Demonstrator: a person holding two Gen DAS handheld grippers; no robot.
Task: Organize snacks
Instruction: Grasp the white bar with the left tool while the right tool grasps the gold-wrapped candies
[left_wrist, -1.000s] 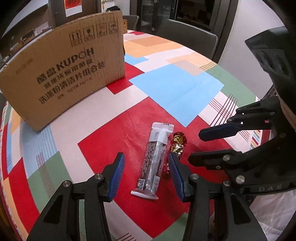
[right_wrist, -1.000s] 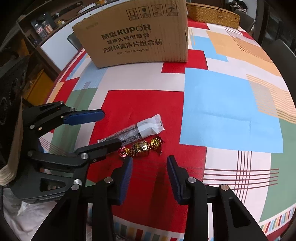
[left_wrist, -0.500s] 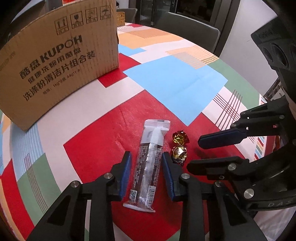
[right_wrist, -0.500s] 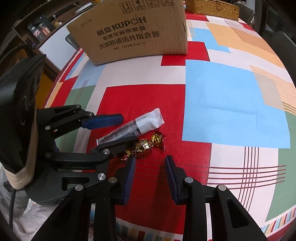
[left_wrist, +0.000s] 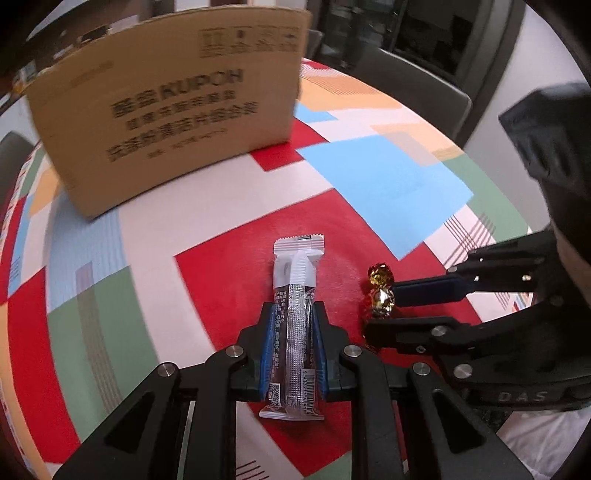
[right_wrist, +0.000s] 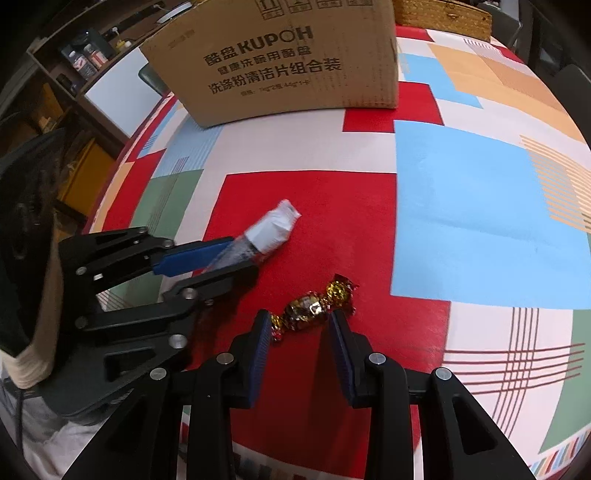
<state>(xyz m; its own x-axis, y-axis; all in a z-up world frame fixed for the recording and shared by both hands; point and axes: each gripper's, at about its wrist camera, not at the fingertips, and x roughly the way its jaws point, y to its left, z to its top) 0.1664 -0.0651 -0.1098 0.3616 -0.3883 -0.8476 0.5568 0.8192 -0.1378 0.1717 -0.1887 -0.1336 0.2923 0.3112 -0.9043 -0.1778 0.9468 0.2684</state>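
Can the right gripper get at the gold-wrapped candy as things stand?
Probably yes. The candy lies just ahead of the right gripper, at its open fingertips, with nothing over it. The left gripper is shut on the snack bar beside it, clear of the candy.

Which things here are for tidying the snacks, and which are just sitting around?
For the job:
- snack bar, clamped in the left tool
- gold candy, between the right tool's open pads
- cardboard box, likely where snacks go

Just sitting around:
- tablecloth
- wicker basket
- chair
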